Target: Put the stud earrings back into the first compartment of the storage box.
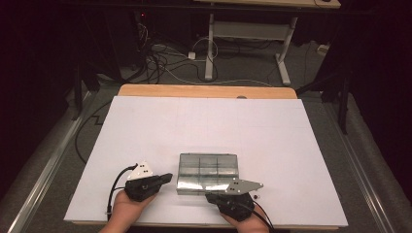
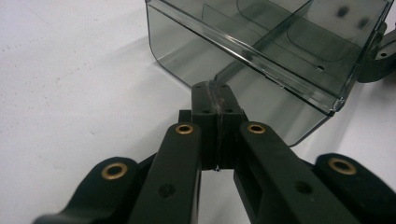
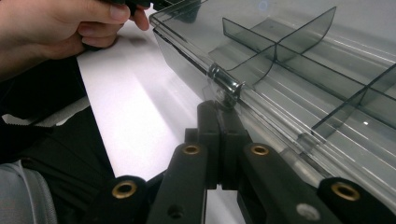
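- No brand, label or writing can be read on any surface here; the grey plates on the grippers carry small dark marks too small to make out.
- Nearest the person, 2 hands come in from the table's near edge, each around a black gripper. The left hand (image 1: 124, 208) holds the left gripper (image 1: 167, 177), the right hand (image 1: 243, 219) holds the right gripper (image 1: 210, 196).
- The left gripper's 2 jaws are pressed flat together with no gap, nothing between them. In the left gripper view its tip (image 2: 215, 93) sits just at the left side wall of the clear plastic box (image 2: 280, 51); whether it touches the wall I cannot tell.
- The right gripper's jaws are likewise pressed together and empty. In the right gripper view its tip (image 3: 219, 112) lies just below the small latch (image 3: 225, 85) on the box's near edge, touching or almost touching it.
- The clear plastic box (image 1: 208, 173) lies flat on the white table cover (image 1: 204, 121), in the near middle part, between the 2 grippers. Its lid looks down, and inner dividers (image 3: 275, 44) split it into several compartments.
- Beyond the cover, the table's wooden edge (image 1: 204, 91) shows, then cables (image 1: 165, 58) on the floor and a desk frame (image 1: 252, 34) farther back.
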The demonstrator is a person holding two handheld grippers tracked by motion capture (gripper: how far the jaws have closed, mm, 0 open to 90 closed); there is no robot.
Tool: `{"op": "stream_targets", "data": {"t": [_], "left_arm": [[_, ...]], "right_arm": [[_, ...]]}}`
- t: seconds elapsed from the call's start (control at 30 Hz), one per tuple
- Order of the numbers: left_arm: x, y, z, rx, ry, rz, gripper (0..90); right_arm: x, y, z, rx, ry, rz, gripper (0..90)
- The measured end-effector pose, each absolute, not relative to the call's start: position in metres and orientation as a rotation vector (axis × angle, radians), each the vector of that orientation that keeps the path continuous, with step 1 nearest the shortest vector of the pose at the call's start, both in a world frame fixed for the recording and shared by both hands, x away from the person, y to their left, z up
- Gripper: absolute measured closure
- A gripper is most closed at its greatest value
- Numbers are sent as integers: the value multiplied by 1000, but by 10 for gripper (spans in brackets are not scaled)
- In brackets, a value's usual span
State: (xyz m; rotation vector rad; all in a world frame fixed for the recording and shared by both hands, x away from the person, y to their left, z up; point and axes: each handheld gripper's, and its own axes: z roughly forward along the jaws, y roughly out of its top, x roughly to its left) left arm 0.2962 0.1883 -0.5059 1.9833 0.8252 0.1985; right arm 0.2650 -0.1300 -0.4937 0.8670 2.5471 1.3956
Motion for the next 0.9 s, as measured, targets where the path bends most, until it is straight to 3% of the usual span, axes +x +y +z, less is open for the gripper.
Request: {"op": "stream_targets", "data": {"t": [0.9], "left_arm": [[296, 189, -506, 1980, 813, 191, 873]], "right_arm": [[263, -131, -483, 833, 2480, 1471, 900]]}}
